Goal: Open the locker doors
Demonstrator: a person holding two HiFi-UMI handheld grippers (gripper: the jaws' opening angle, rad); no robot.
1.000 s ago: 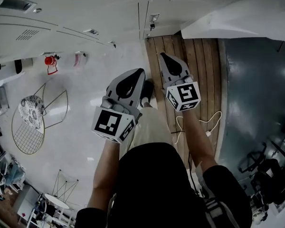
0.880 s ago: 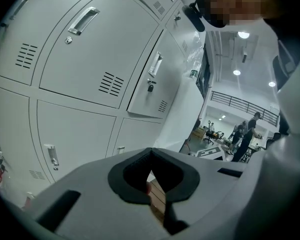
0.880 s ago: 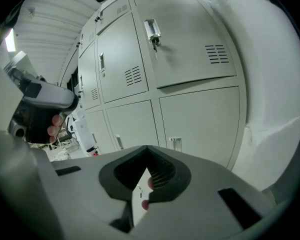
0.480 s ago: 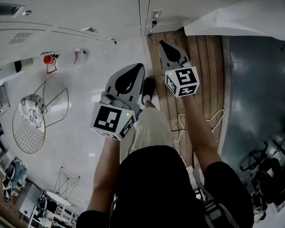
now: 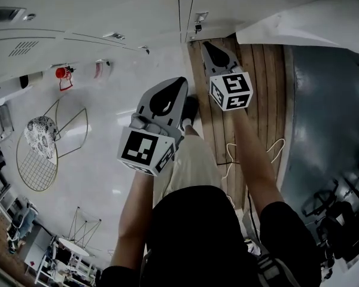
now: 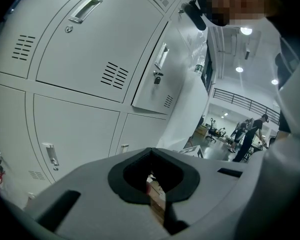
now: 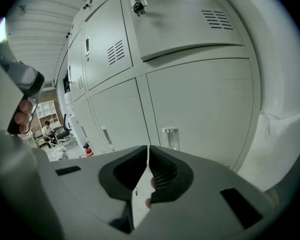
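Head view: both claws are held out toward the locker bank (image 5: 107, 17), short of it and touching nothing. The left claw (image 5: 179, 84) is further back from the bank. The right claw (image 5: 204, 43) is close to the bank's foot, over the wood floor strip (image 5: 251, 100). The bank is cropped at the frame top and the handles are too small to read here.

Left gripper view: the left claw's jaws are together and empty, with only floor showing through the hollow. One upper door (image 6: 165, 91) stands ajar, proud of the bank face, with a pull handle (image 6: 161, 55) and a lock (image 6: 157, 77) below it. Something hangs in the lock, possibly a key, but I can't confirm. The rest of the bank sits flush, so I judge the doors there shut.

Right gripper view: the right claw's jaws are together bar a hairline slit, with nothing clamped. A lower door (image 7: 200, 109) of the bank is dead ahead, its small handle (image 7: 170, 136) just above the claw tips. A door above it tilts out, probably the same ajar one.

My suggestion:
- Spread the jaws before contact.
- Come in square to the bank.
- Get one jaw behind the handle lip, or close on it.
- Pull along the hinge arc rather than straight back.
- Keep the other claw clear of the swing.

Unknowns:
- Which side the hinges are on.
- Whether the flush doors are locked.
- What the pinkish spots in the right claw's hollow are.
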